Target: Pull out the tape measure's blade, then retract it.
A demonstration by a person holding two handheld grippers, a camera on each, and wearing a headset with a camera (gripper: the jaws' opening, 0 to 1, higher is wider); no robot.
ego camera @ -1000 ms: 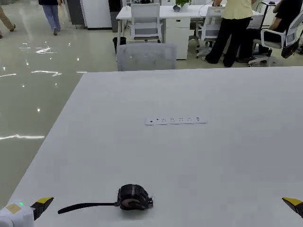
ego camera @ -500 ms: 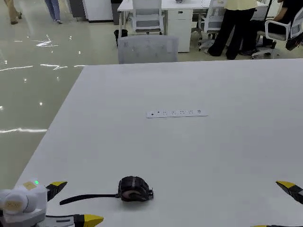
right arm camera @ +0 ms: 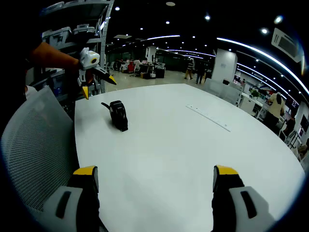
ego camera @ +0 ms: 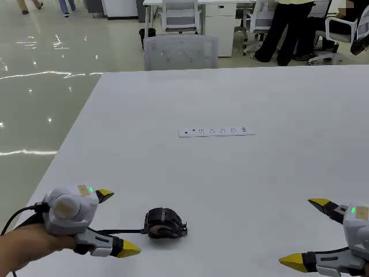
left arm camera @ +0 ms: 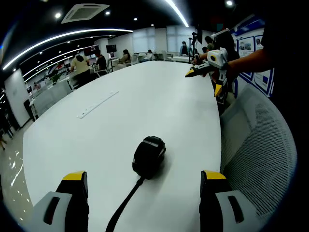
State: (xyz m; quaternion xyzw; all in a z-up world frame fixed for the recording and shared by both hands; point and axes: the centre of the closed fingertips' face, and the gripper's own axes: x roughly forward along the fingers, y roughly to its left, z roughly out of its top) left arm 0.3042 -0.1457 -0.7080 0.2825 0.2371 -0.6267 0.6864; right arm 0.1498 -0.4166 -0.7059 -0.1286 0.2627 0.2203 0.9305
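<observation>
Near the table's (ego camera: pixel 230 173) near edge, the tape (ego camera: pixel 164 223) lies just by the left gripper (ego camera: pixel 120 222), wide open and empty. The right gripper (ego camera: pixel 301 232), open and empty too, is far off. Left should pinch the tape firmly first.

Matt white table (ego camera: pixel 242 173), black rubbery tape measure (ego camera: pixel 163 223), glossy floor (ego camera: pixel 40 86), mesh chair (right arm camera: pixel 34 154)

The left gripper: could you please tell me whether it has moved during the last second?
Yes. The left gripper has moved closer to the tape measure, coming in from its left.
</observation>
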